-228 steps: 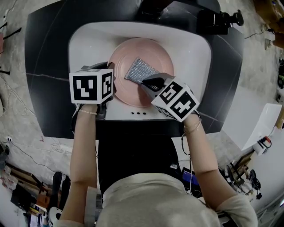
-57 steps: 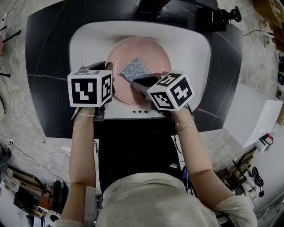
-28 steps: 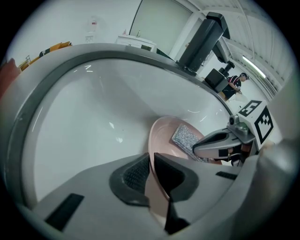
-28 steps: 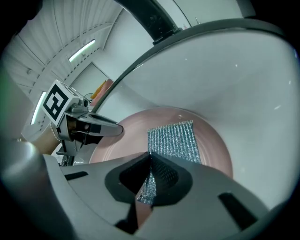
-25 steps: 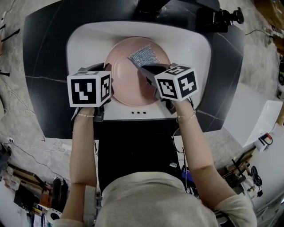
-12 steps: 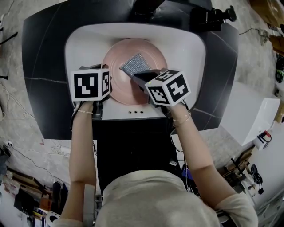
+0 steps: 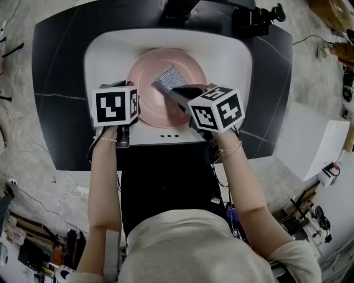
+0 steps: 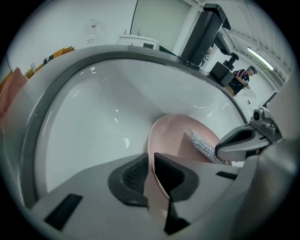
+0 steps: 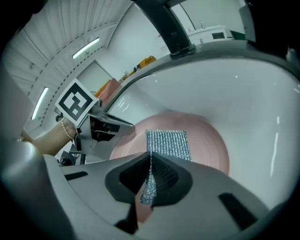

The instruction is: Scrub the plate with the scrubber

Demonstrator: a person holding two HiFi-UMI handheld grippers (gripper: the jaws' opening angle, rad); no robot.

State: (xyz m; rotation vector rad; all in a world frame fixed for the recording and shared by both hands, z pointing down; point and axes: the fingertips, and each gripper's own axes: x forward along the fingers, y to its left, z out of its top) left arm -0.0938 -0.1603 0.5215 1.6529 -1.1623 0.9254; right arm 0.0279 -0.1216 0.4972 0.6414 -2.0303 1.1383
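1. Grey concrete floor (image 7: 22,182) surrounds the station, with cables and tools strewn along its lower edges in the head view.
2. On that floor stands the dark worktop (image 7: 52,83), which carries a white sink (image 7: 105,50) — a dark faucet (image 7: 178,8) rises at the sink's far rim.
3. Inside the sink's basin lies the pink plate (image 7: 145,69), filling much of the basin and sitting towards the side nearest me.
4. My left gripper (image 8: 151,176) is clamped on the plate's left rim. Its own view shows the pink edge pinched between the two dark pads. In the head view its marker cube sits just beside the plate on the left.
5. My right gripper (image 9: 149,177) reaches in over the near right part of the plate. Its jaws are drawn narrow and hold the scrubber (image 7: 168,79) by its near edge, and a thin silver strip of the scrubber runs down between the pads in the right gripper view.
6. That scrubber — a silver mesh rectangle — spreads out beyond my right jaws and rests flat against the plate's inner face near the middle, pointing towards the far rim. From the left gripper view it shows edge-on, touching the pink surface just ahead of the right gripper's tips.
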